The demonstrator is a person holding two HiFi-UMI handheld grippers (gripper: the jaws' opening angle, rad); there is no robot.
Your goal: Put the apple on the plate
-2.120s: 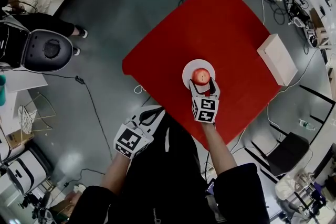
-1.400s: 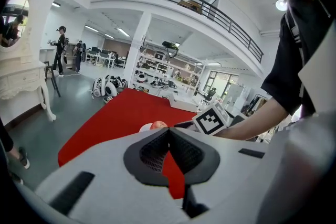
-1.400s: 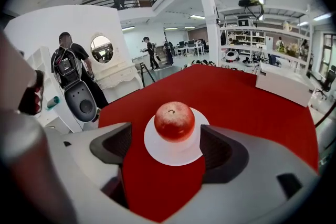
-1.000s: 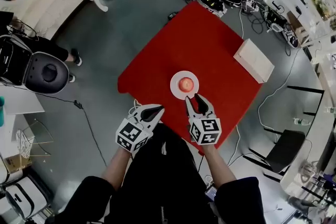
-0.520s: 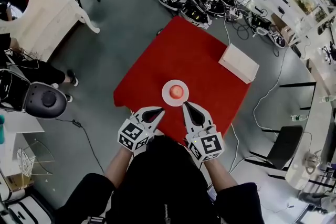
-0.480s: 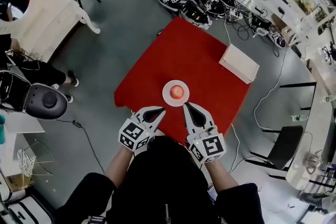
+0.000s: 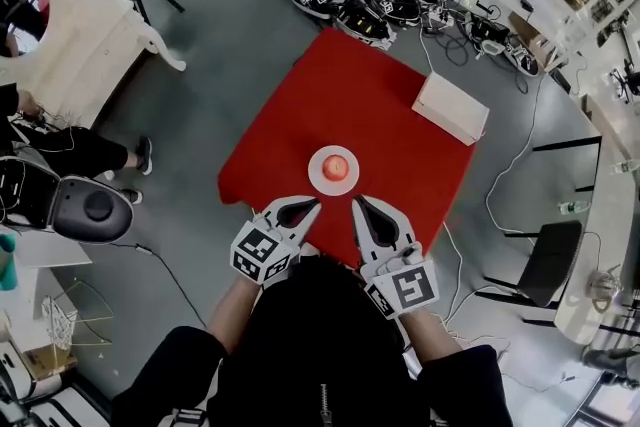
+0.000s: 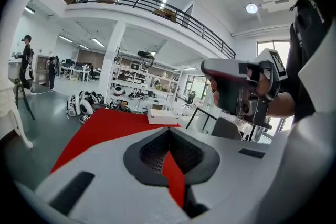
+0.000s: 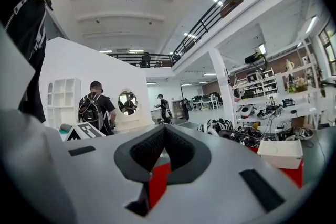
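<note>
One round red apple is set on one round white plate on one square red table. One white box is seen farther back. Two grippers are held near the table's edge, the left gripper and the right gripper. Both pairs of fingers are pressed together, and nothing is held.

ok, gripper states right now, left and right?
Left gripper: closed, holding nothing.
Right gripper: closed, holding nothing.
</note>
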